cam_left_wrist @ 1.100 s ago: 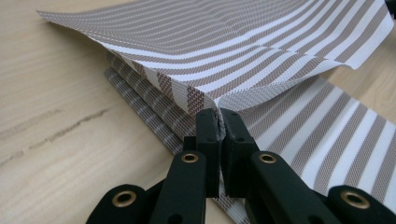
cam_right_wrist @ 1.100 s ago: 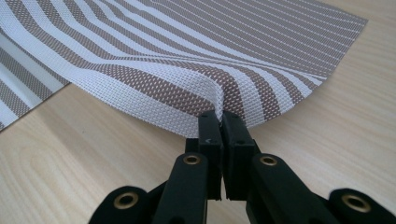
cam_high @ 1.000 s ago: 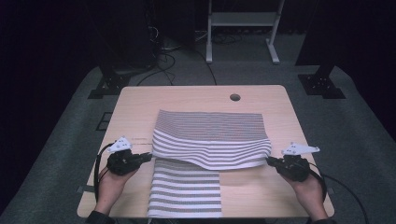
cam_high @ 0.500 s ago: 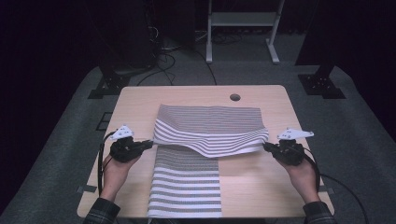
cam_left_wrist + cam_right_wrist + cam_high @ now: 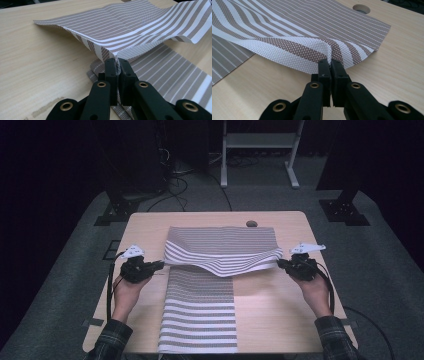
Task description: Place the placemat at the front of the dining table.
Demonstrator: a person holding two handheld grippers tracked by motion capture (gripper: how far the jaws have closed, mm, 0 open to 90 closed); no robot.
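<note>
The person's left hand (image 5: 126, 287) is gripping the left gripper (image 5: 159, 265), whose jaws are pointing inward toward the other gripper and pressing together on a cloth edge (image 5: 116, 55) right at their tips. Opposite it, the right hand (image 5: 314, 287) is holding the right gripper (image 5: 281, 263), its jaws likewise pinching that cloth's edge. Plaid sleeves (image 5: 109, 340) are covering both forearms behind the grippers.

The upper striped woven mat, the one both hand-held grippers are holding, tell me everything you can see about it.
The upper striped mat is a coarse mesh weave in brown and white bands. Its far edge rests on the wooden table, and its near edge is lifted and sagging. The left hand-held gripper and right hand-held gripper pinch its near corners. It overlaps a second, similar striped mat lying flat.
</note>
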